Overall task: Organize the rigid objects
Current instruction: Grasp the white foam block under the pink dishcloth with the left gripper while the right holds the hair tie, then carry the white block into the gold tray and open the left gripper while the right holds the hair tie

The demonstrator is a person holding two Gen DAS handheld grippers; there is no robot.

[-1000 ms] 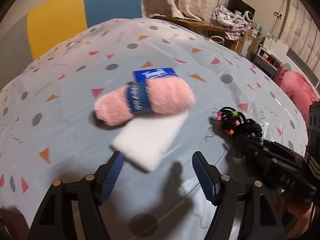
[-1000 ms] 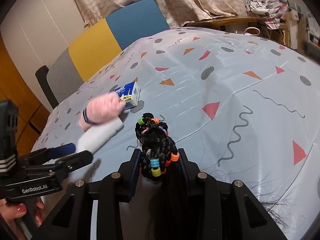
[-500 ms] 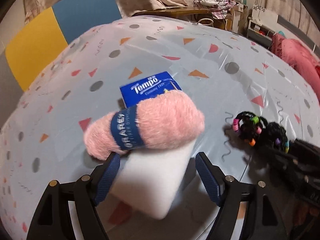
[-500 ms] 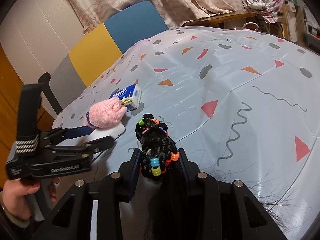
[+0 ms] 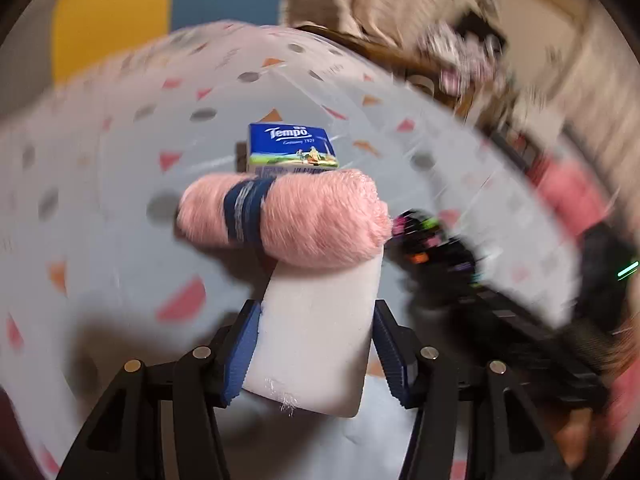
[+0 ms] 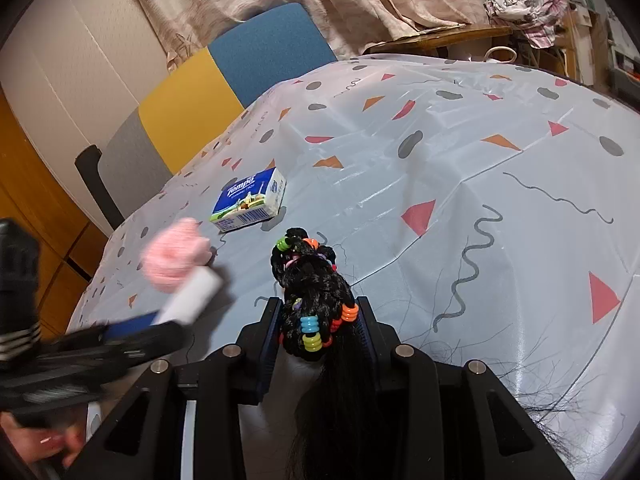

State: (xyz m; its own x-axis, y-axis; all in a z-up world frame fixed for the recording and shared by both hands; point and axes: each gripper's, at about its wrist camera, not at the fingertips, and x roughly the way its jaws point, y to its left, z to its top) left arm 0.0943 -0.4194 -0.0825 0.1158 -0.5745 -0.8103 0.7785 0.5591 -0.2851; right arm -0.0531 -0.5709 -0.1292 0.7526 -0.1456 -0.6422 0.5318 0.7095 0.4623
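pale blue plastic tablecloth with triangles (image 6: 460,168) is the staging surface, left gripper (image 5: 316,344) just closed on the white foam block (image 5: 316,332) with the fuzzy pink yarn skein (image 5: 288,220) riding its far end, probably lifting both, right gripper (image 6: 318,334) clamps the beaded black braid bundle (image 6: 312,300), blue tempo tissue pack (image 6: 250,200) lies beyond.

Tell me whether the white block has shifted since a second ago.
Yes. The white block lay beside the tissue pack; now the left claw, having just closed, grips it, its far end tipped up off the tablecloth under the pink yarn.
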